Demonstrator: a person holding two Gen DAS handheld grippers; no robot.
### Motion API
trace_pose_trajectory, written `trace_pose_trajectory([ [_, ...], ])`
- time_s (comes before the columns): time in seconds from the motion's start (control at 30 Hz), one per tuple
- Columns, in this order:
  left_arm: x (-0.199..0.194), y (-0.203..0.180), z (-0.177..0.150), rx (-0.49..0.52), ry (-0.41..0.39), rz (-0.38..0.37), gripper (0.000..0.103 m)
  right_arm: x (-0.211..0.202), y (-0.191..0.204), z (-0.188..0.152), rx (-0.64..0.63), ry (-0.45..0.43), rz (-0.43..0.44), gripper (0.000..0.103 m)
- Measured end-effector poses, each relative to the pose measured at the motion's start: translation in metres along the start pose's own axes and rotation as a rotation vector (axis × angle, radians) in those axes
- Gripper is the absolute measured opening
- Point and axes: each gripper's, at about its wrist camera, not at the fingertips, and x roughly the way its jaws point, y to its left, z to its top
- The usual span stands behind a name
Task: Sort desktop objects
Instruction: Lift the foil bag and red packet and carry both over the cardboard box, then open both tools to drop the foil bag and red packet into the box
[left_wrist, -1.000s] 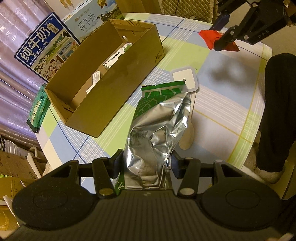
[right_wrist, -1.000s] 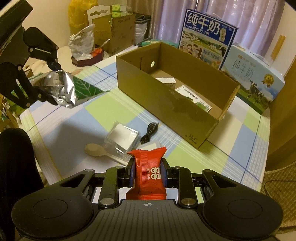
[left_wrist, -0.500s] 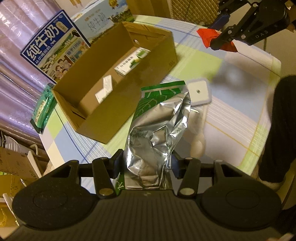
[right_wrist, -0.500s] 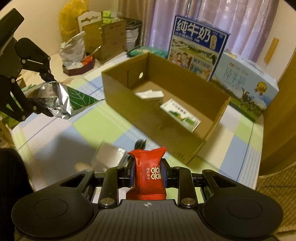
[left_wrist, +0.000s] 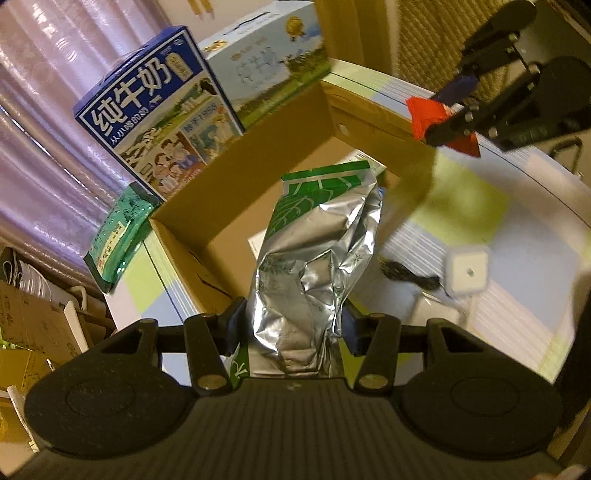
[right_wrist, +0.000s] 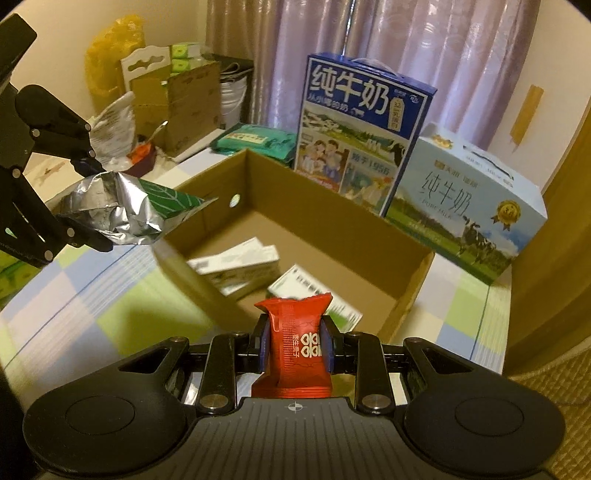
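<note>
Hovering over cardboard box (right_wrist: 402, 258): foil pouch (left_wrist: 314, 258) was clamped in left gripper (left_wrist: 291, 325), red candy packet (right_wrist: 295, 339) in right gripper (right_wrist: 295, 343).

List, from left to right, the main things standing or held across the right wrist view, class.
Left hand-held gripper gripping the foil bag → green packet → blue milk carton box → pale blue milk box. The cardboard box and the red packet overlap these, so I leave them out.
</note>
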Motion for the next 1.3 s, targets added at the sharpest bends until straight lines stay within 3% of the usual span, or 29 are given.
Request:
trace_pose_trajectory([
  [0.3,0.032,0.037,0.032,-0.146,-0.025,-0.001,0.047,0.042,-0.020,0.020,0.047,0.008,-0.020,0.025],
  [0.6,0.068,0.060,0.037,-0.236,-0.031,-0.017,0.048,0.069,-0.041,0.026,0.120,0.017,-0.025,0.025],
  [0.83,0.086,0.069,0.031,-0.308,-0.073,0.009,0.059,0.084,-0.048,0.025,0.155,0.028,-0.022,0.025],
  [1.3,0.087,0.072,0.009,-0.309,-0.078,0.001,0.059,0.092,-0.044,0.022,0.168,0.038,-0.016,0.025],
])
